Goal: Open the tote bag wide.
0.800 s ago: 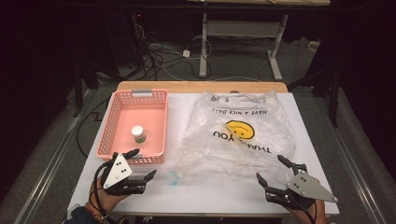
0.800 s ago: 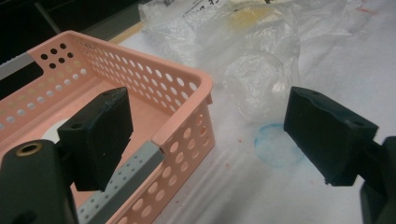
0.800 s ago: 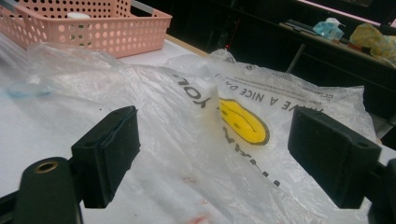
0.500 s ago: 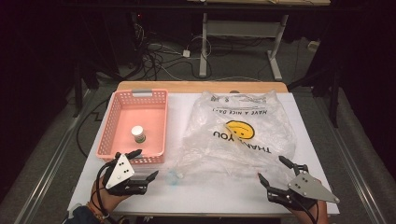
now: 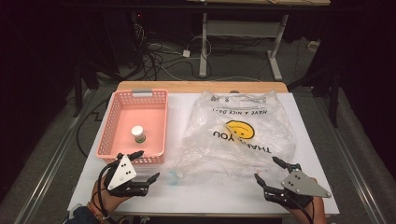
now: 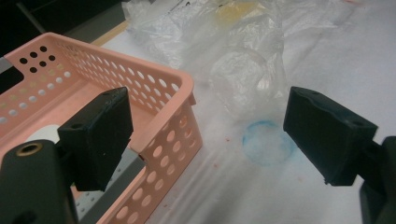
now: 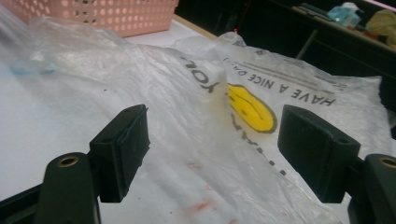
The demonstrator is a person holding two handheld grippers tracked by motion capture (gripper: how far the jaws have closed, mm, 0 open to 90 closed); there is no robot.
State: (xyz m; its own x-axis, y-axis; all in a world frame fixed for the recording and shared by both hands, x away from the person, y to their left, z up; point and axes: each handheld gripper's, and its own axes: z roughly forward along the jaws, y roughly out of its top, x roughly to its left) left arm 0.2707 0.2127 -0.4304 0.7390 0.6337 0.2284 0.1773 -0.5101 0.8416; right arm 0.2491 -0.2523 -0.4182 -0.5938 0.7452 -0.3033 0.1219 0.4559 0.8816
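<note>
Both tools stand wide open and hold nothing. The left tool (image 5: 142,164) hovers at the basket's (image 5: 108,140) near corner, facing a clear cup (image 6: 245,79) by the bag (image 5: 243,135). The right tool (image 5: 271,170) hangs at the bag's near edge, probably ready to pinch it. The bag lies flat mid-tabletop (image 5: 210,193).

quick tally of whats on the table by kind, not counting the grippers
pink basket: 1
small white-capped container standing in the basket: 1
clear plastic bag with a yellow smiley face: 1
small blue-tinted clear round piece by the bag's near corner: 1
total: 4
</note>
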